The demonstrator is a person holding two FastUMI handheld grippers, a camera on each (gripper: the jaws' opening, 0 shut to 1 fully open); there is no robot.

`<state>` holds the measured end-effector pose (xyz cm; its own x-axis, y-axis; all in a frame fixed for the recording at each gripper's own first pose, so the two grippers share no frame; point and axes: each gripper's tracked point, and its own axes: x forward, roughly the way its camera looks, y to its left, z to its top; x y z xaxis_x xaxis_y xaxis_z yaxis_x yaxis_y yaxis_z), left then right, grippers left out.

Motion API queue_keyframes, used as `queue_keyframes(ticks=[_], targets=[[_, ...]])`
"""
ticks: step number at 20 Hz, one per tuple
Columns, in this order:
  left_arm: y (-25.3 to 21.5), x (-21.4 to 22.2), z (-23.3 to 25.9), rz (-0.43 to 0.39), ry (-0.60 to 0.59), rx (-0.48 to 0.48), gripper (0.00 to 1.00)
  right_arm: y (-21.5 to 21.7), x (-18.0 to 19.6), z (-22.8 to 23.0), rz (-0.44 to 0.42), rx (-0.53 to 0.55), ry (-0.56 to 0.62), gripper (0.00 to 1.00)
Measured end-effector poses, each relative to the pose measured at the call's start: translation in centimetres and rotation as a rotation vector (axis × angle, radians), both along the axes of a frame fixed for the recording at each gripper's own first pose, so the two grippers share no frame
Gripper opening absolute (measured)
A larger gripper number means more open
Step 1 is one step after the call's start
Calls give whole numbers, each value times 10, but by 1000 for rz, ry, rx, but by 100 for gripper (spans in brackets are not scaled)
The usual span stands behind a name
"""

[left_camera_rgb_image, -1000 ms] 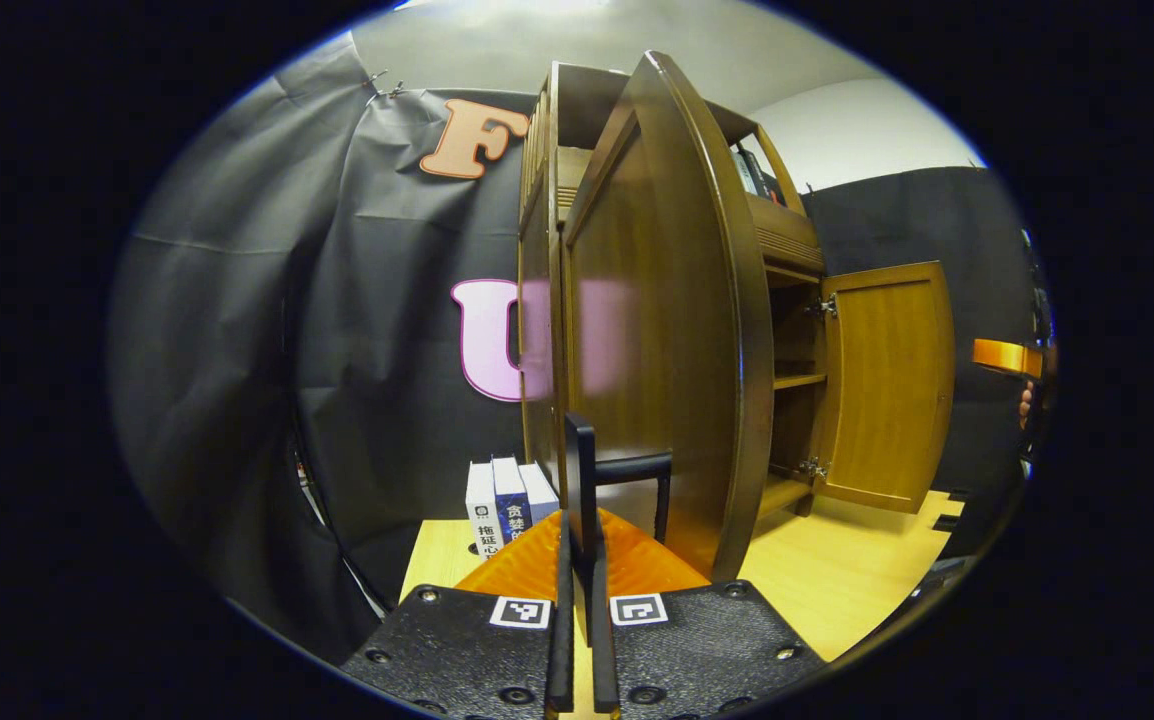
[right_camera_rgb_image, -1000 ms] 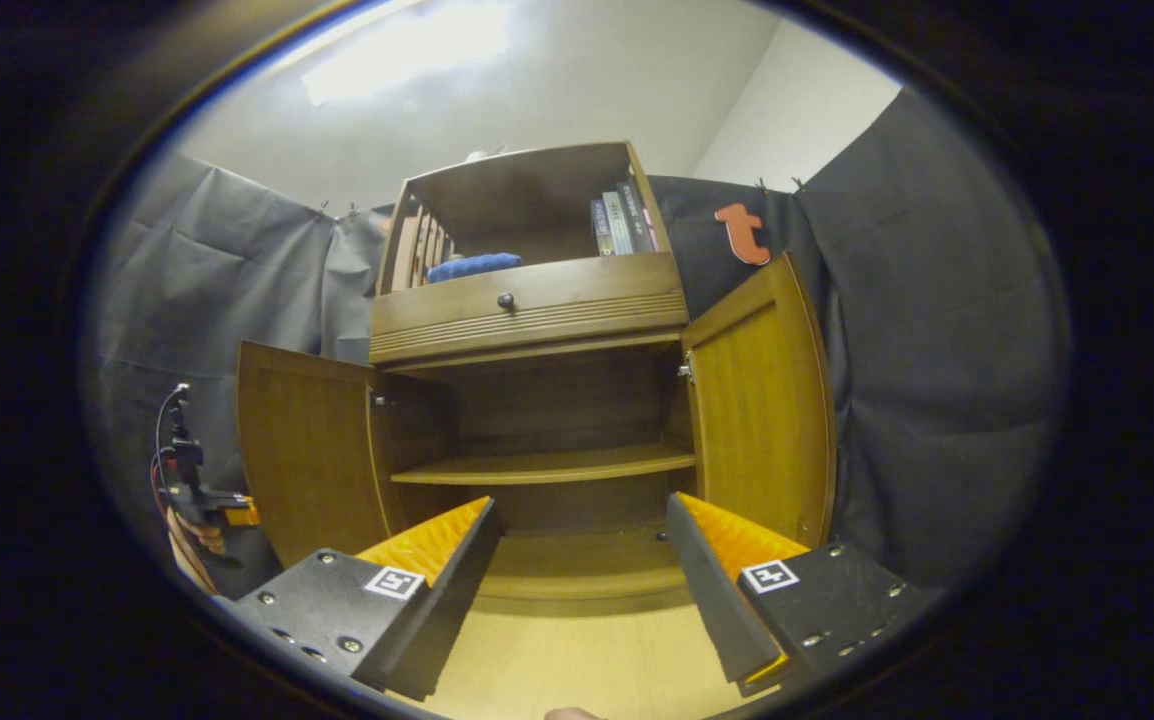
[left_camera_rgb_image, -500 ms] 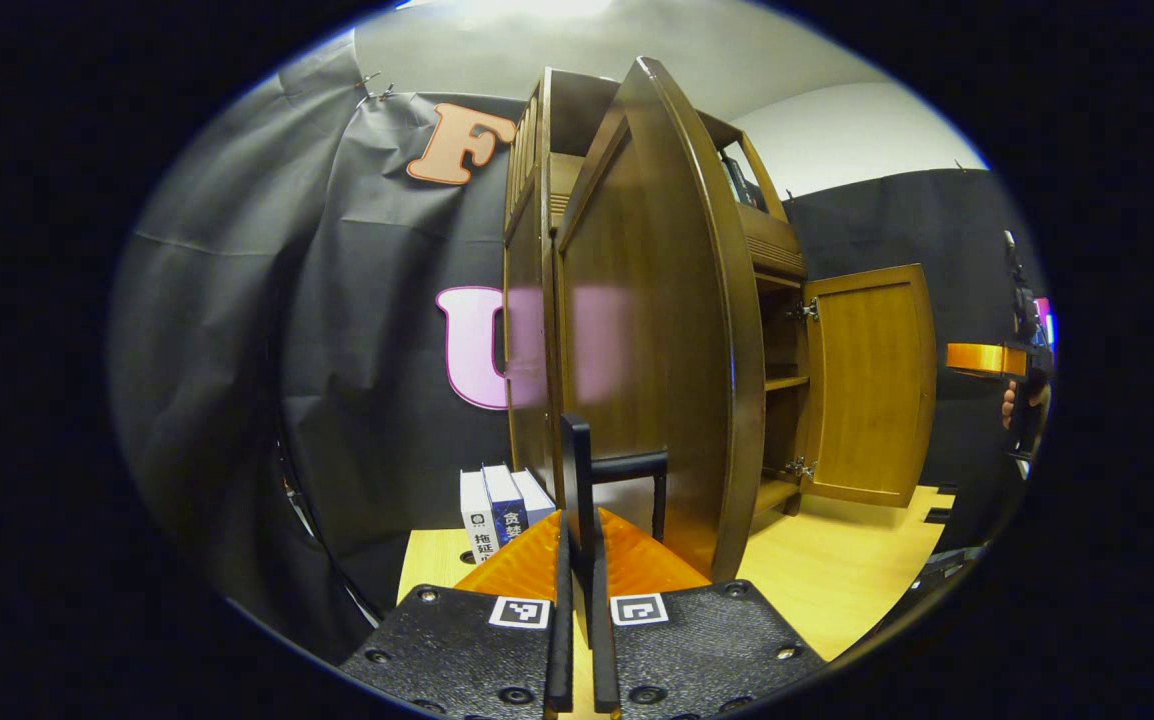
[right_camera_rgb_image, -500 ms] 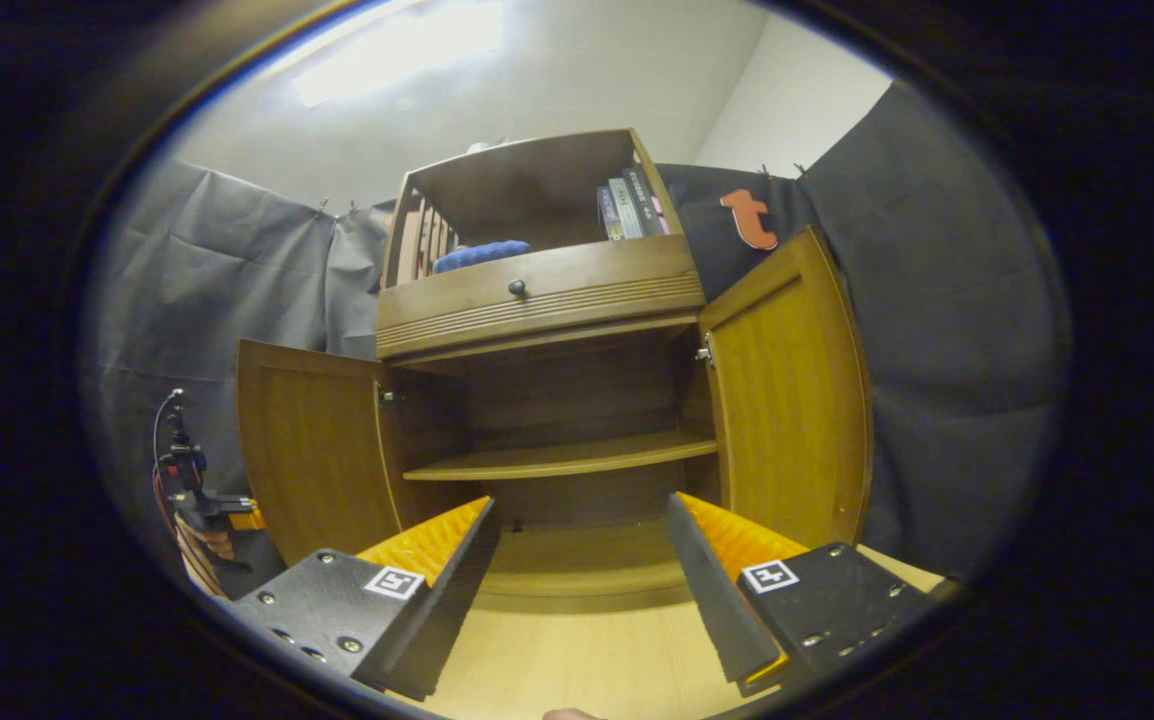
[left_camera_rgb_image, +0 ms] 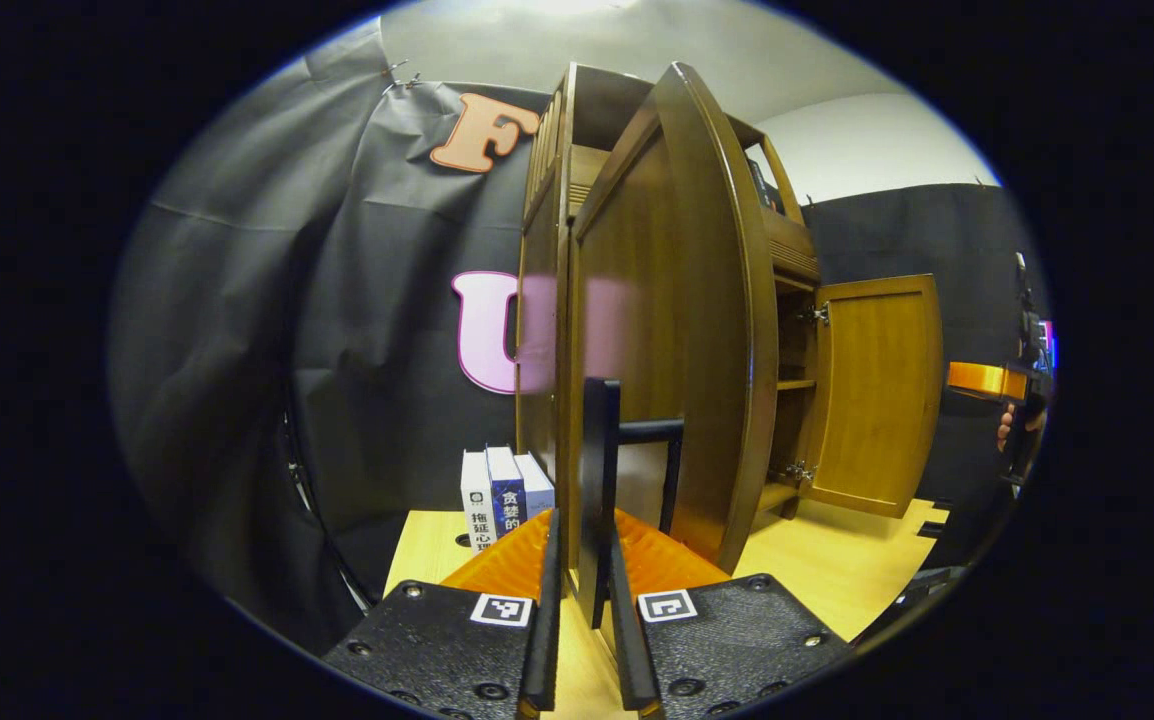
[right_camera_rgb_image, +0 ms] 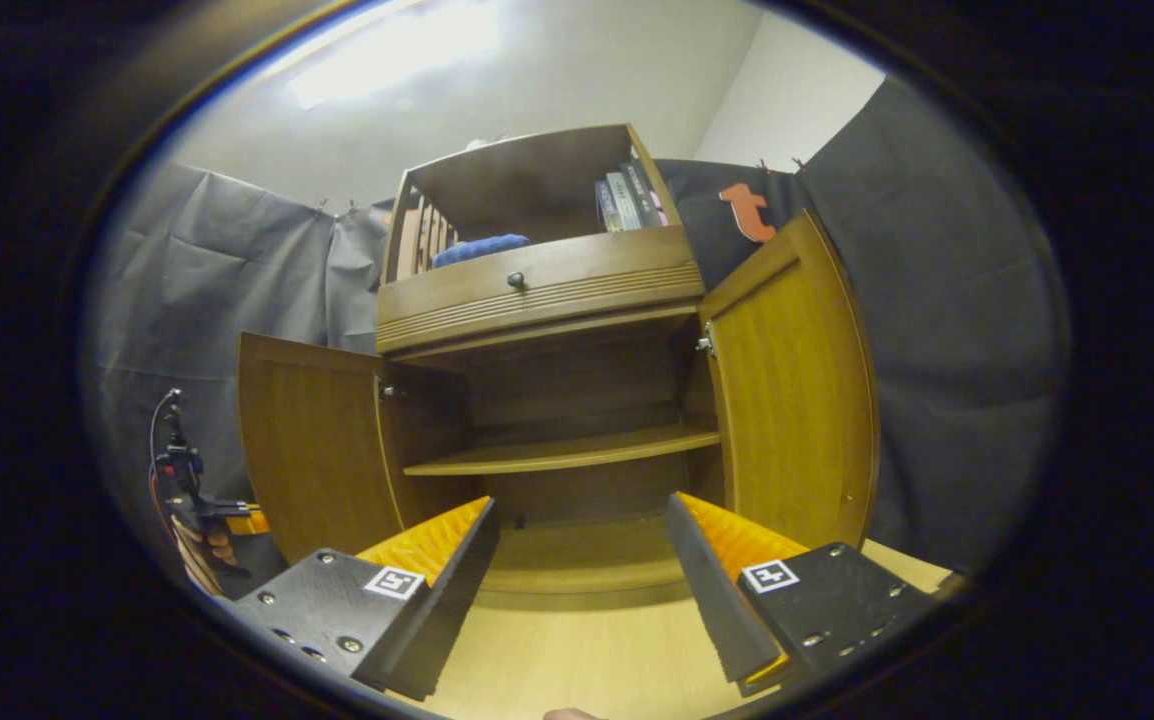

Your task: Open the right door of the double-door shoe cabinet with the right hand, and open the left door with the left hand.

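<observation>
Black cloth backs the shoe cabinet (right_camera_rgb_image: 547, 400) on its pale wood floor. I see the left door (left_camera_rgb_image: 677, 330) swung wide, edge-on ahead of my left gripper (left_camera_rgb_image: 585, 600); its upright black handle (left_camera_rgb_image: 599, 470) stands between the fingers, which look loosened around it, though I cannot tell if they touch. My right gripper (right_camera_rgb_image: 582, 570) hangs released, facing the shelves, the right door (right_camera_rgb_image: 797, 400) open just beyond.

1. Your left gripper (left_camera_rgb_image: 584, 600) points level, its fingers slightly parted, with a small gap on each side.
2. Your right gripper (right_camera_rgb_image: 582, 560) points forward, tilted upward, fingers spread wide, holding nothing.
</observation>
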<state>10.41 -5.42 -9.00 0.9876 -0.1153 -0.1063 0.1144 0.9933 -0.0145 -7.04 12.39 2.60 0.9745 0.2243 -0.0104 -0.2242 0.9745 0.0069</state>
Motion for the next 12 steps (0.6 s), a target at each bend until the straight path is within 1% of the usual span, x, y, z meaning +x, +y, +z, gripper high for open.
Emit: queue_keyframes(ticks=[1, 3, 4, 5, 6, 7, 10, 11, 12], targets=[[2, -1, 1, 12, 1, 2, 30, 3, 0, 0, 0, 4, 4, 99], [7, -2, 4, 35, -14, 18, 34, 1, 0, -1, 0, 18, 7, 99], [9, -4, 7, 51, -22, 19, 39, -1, -1, 1, -3, 24, 4, 99], [10, -8, 10, 66, -25, 24, 39, -2, -1, 1, -6, 30, 3, 99], [12, -12, 13, 87, -31, 28, 45, -4, -2, 3, -12, 33, 0, 99], [15, -19, 19, 109, -39, 36, 46, -6, -3, 5, -19, 33, -6, 99], [19, -35, 33, 174, -61, 56, 68, -16, -10, 9, -24, 25, -25, 99], [20, -40, 37, 203, -69, 61, 75, -17, -16, 10, -18, 26, -30, 99], [25, -45, 42, 249, -77, 63, 82, -19, -18, 13, -17, 26, -37, 99]])
